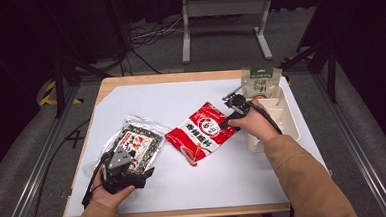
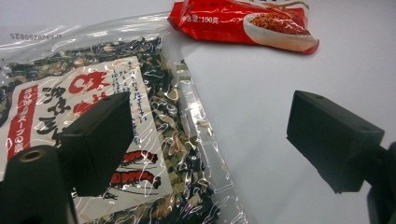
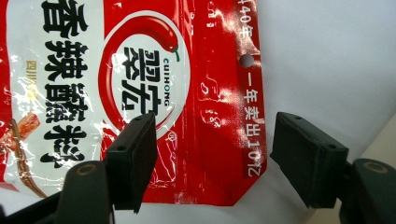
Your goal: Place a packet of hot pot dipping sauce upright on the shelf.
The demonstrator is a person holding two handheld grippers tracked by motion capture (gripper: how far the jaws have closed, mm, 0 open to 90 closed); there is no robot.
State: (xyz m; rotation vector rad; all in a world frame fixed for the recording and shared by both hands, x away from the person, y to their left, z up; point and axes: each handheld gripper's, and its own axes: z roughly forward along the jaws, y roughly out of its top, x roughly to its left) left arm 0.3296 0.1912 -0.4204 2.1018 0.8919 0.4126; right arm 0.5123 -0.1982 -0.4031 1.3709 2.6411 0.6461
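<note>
A red spice packet [image 1: 201, 132] [image 3: 140, 93] lies in the middle of the white table sheet. My right gripper [image 1: 230, 120] [image 3: 212, 161] is open over the packet's top edge, one jaw above the red print and the other past the packet's corner. At the left lies a clear bag of dried seaweed mix [image 1: 138, 144] [image 2: 107, 135] with a red and white label. My left gripper [image 1: 134, 174] [image 2: 210, 140] stands open at the near end of that bag, its left jaw over the label and its right jaw over bare sheet. The red packet [image 2: 243, 23] lies beyond it.
A white divided tray [image 1: 276, 119] stands at the right edge of the table, with a green and white packet [image 1: 260, 82] upright at its far end. A white sheet [image 1: 184, 179] covers most of the wooden tabletop. Cables and a metal stand are on the floor behind.
</note>
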